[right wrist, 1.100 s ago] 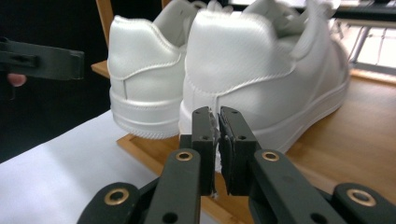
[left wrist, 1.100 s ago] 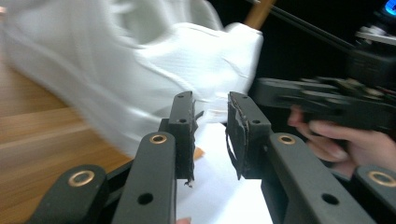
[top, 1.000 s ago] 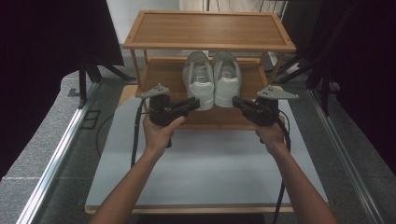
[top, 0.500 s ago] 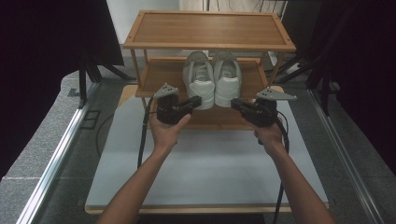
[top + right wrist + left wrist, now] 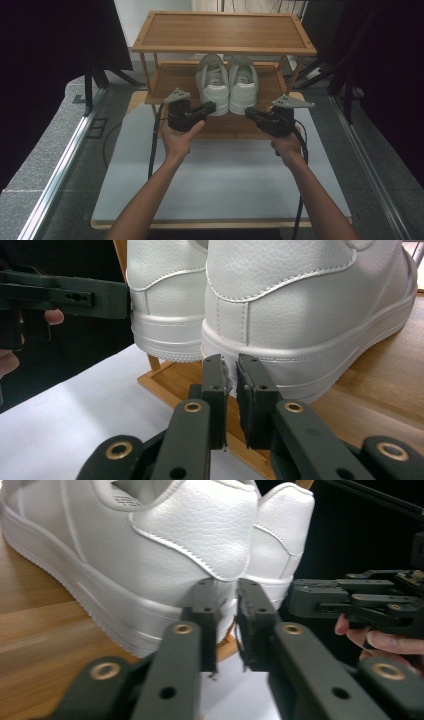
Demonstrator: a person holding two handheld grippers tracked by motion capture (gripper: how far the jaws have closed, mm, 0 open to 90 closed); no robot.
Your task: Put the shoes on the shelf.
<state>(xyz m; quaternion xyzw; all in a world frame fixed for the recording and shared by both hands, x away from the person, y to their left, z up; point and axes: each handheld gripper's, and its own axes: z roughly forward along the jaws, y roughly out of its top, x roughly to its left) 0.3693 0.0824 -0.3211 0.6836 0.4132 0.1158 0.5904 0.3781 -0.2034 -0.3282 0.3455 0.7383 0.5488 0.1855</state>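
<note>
Two white sneakers stand heels toward me on the lower shelf (image 5: 172,82) of a wooden rack. My left gripper (image 5: 212,106) points at the heel of the left sneaker (image 5: 212,80). In the left gripper view its tips (image 5: 226,587) sit right at that heel (image 5: 150,555); its jaws have just been opening, and the narrow gap holds nothing. My right gripper (image 5: 247,112) points at the heel of the right sneaker (image 5: 243,80). Its jaws (image 5: 231,365) stand a crack apart just below the sole's edge (image 5: 300,300), gripping nothing.
The rack's top shelf (image 5: 222,32) overhangs the shoes. A white board (image 5: 225,175) covers the table in front of the rack. Dark curtains hang at both sides, and a metal rail (image 5: 65,160) runs along the left. Cables trail back from both grippers.
My left gripper has shifted slightly to the right, toward the left sneaker's heel. The right gripper and both sneakers have stayed where they were.
</note>
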